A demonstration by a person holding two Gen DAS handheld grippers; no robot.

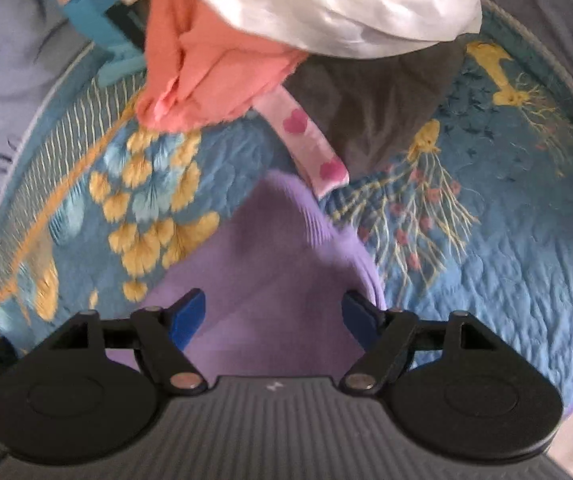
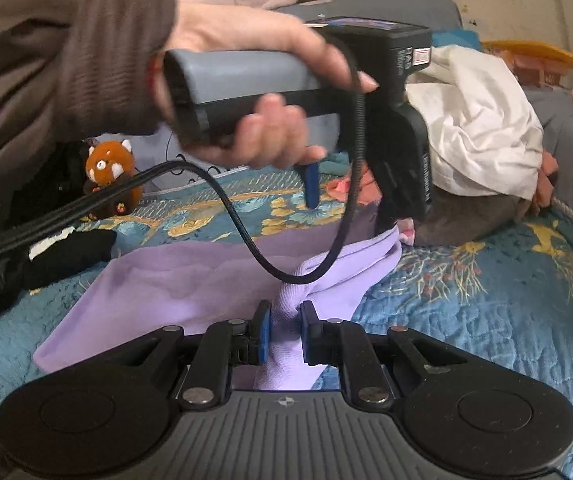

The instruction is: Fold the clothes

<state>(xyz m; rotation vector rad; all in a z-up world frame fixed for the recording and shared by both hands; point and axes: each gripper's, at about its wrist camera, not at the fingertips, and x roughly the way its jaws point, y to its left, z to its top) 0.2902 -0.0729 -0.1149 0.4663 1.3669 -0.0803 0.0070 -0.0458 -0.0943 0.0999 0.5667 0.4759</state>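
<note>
Lilac clothing (image 2: pixel 190 280) lies spread flat on a blue quilt (image 2: pixel 486 320) patterned with yellow flowers. The right gripper (image 2: pixel 284 334) is clamped on a bunched fold at the garment's near edge. The left gripper (image 1: pixel 274 320), pointing steeply down over the same lilac fabric, has its blue jaws spread wide with nothing pressed between them (no cloth is pinched). A hand (image 2: pixel 254 80) in a brown sleeve holds its grey handle. Behind lies a heap of unfolded laundry: white cloth (image 1: pixel 326 4), a coral piece (image 1: pixel 206 76), a grey item (image 1: pixel 370 100) and a pink strip with hearts (image 1: pixel 310 140). No container shows clearly, and a small label on the gripper body is too blurred to read.
</note>
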